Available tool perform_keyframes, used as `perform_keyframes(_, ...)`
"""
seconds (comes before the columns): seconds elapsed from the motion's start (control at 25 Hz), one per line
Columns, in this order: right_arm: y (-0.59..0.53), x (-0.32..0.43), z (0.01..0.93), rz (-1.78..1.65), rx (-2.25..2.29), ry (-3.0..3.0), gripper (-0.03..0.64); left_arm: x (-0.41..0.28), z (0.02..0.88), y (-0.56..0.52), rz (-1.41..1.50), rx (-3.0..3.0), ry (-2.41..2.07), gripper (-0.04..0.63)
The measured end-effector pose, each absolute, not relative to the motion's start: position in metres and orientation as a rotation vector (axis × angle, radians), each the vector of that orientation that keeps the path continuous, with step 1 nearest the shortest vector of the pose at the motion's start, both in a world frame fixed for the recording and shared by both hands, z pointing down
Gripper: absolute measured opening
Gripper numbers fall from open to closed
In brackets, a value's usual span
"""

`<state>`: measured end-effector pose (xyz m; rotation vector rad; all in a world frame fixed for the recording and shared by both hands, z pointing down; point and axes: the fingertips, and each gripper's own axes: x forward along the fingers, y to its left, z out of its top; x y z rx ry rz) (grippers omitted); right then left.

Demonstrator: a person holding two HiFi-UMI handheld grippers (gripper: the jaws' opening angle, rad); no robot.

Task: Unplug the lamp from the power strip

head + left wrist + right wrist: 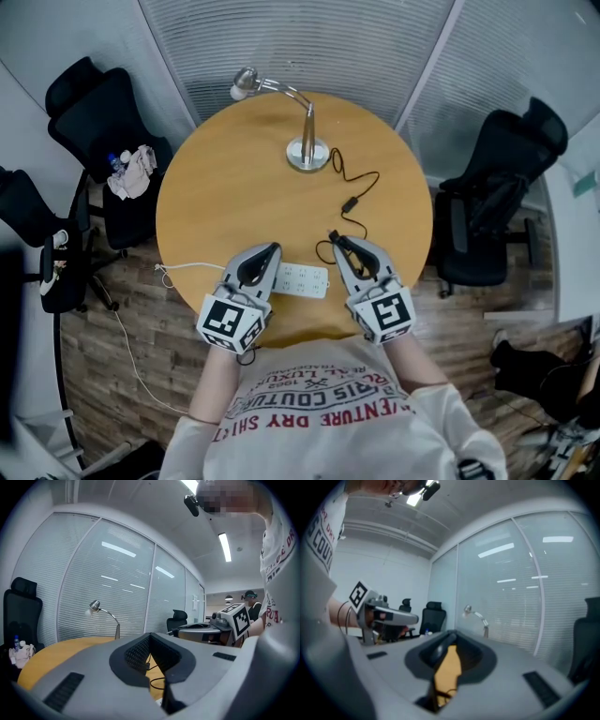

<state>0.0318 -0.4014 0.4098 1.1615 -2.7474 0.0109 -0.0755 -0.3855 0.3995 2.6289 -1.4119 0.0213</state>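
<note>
Round wooden table [216, 206], seen from above. Far edge: lamp [307, 150] upright, round base on the wood, bent neck reaching left so the head hangs past the rim. Its black cord [364, 180] leaves the base on the right and runs nearward through an inline switch [349, 202]. It then curls into a small loop just beside the right end of the power strip [302, 279]. The white strip lies flat at the near edge, between the two grippers. Its own white cable [187, 266] trails left off the table.

On the strip's left, the left gripper [274, 249] points far and slightly right, its body overlapping the strip's left end. Its own view shows the jaws clenched, tips meeting, with ribbed dark pads hollowed behind them. Only tabletop and a bit of cord show through the hollow — nothing gripped.

On the strip's right, the right gripper [335, 238] points far and left, its tip right at the cord's loop. In its own view the jaws are drawn together at the tip, with a band of tabletop and a bit of cord visible behind. Whether the plug sits in the strip cannot be told — the gripper covers that end.

One black office chair [103, 112] stands left of the table and another stands to its right.
</note>
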Motion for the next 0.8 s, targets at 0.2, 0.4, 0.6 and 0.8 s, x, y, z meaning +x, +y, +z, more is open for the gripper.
perform_keyframes(0.2,-0.4022,0.0302,0.4082,0.015,1.171,-2.748,0.072,-0.0733,0.399,-0.3861,0.035,2.637,-1.418,0.028)
perform_keyframes(0.4,-0.4009,0.0291,0.4084,0.028,1.178,-2.746,0.072,-0.0704,0.3983,-0.3844,0.049,2.647,-1.417,0.028)
perform_keyframes(0.6,-0.3995,0.0288,0.4089,0.022,1.176,-2.749,0.072,-0.0689,0.3998,-0.3836,0.048,2.648,-1.416,0.028)
perform_keyframes(0.8,-0.4002,0.026,0.4092,0.028,1.175,-2.743,0.072,-0.0717,0.3991,-0.3844,0.047,2.644,-1.419,0.028)
